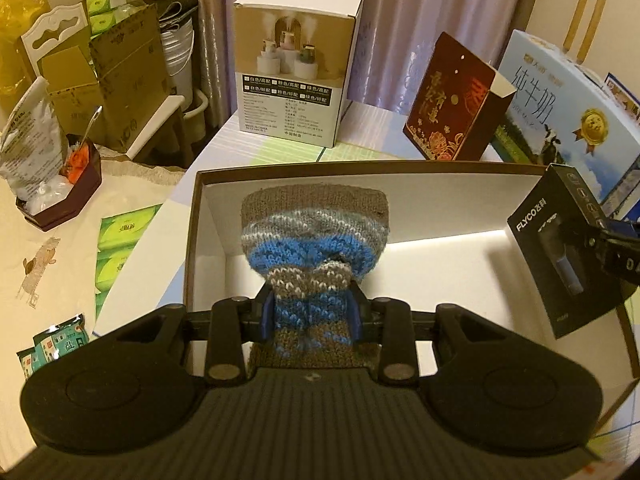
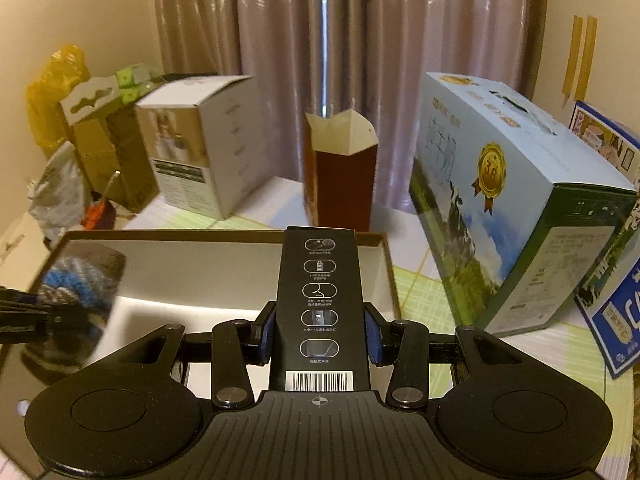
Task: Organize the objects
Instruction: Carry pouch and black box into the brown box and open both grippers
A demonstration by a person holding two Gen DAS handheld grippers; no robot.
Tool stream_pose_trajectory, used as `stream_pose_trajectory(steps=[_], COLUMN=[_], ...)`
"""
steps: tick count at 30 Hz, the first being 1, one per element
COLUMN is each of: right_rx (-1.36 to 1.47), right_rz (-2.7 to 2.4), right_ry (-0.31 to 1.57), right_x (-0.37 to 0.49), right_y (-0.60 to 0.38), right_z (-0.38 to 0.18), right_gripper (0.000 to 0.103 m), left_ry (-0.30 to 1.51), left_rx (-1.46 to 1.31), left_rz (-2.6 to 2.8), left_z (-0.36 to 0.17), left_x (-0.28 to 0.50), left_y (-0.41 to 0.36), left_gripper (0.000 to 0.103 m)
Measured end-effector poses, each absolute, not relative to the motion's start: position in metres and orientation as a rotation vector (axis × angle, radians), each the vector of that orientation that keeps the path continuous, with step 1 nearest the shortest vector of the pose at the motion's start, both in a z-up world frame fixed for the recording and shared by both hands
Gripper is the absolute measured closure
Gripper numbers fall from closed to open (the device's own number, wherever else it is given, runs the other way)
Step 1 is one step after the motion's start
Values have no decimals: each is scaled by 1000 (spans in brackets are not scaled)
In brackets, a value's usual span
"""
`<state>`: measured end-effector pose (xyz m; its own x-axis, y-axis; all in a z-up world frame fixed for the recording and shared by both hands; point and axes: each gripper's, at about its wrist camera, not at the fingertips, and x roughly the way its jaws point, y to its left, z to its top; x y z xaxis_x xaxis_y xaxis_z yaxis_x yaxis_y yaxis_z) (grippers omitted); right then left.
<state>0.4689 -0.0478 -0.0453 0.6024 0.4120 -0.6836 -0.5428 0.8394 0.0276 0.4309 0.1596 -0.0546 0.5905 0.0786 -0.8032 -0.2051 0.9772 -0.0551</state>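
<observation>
Knit sock (image 1: 314,240) near end hidden under left gripper (image 1: 313,314) body at 6 o'clock, sock smeared by blur in right wrist view, black FLYCO box (image 2: 318,304) base hidden behind right gripper (image 2: 319,334), milk carton (image 1: 568,120) cut off at 3 o'clock, small print illegible.

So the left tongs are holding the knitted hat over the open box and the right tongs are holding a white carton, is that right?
Not quite. The right tongs hold a black FLYCO box, not a white carton; the right wrist view shows it clamped between the blue pads. The rest stands: the left tongs grip the knitted hat over the open box.
</observation>
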Motion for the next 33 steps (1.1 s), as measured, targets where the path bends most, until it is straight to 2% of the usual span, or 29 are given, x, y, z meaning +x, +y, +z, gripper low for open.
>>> stream_pose_trajectory(steps=[9, 14, 15, 16, 18, 19, 24, 33], right_rx=[-202, -182, -174, -167, -155, -148, -125, -86], right_rz=[551, 563, 567, 570, 572, 575, 601, 630], right_ry=[696, 696, 700, 703, 700, 696, 691, 675], right_x=[481, 478, 476, 475, 470, 467, 451, 416], right_y=[-52, -61, -63, -66, -71, -74, -89, -115], right_z=[-57, -50, -49, -48, -44, -42, -31, -13], right_gripper=[62, 60, 56, 53, 38, 35, 22, 14], left_ry=[930, 910, 907, 900, 881, 873, 856, 821], left_rx=[-127, -115, -105, -96, -88, -86, -84, -102], left_rz=[183, 180, 179, 180, 180, 179, 152, 114], left_z=[-67, -66, -66, -65, -61, -58, -45, -11], left_x=[445, 448, 448, 447, 444, 443, 428, 381], left_y=[162, 160, 159, 159, 158, 158, 159, 157], left_gripper=[70, 64, 57, 47, 33, 31, 22, 13])
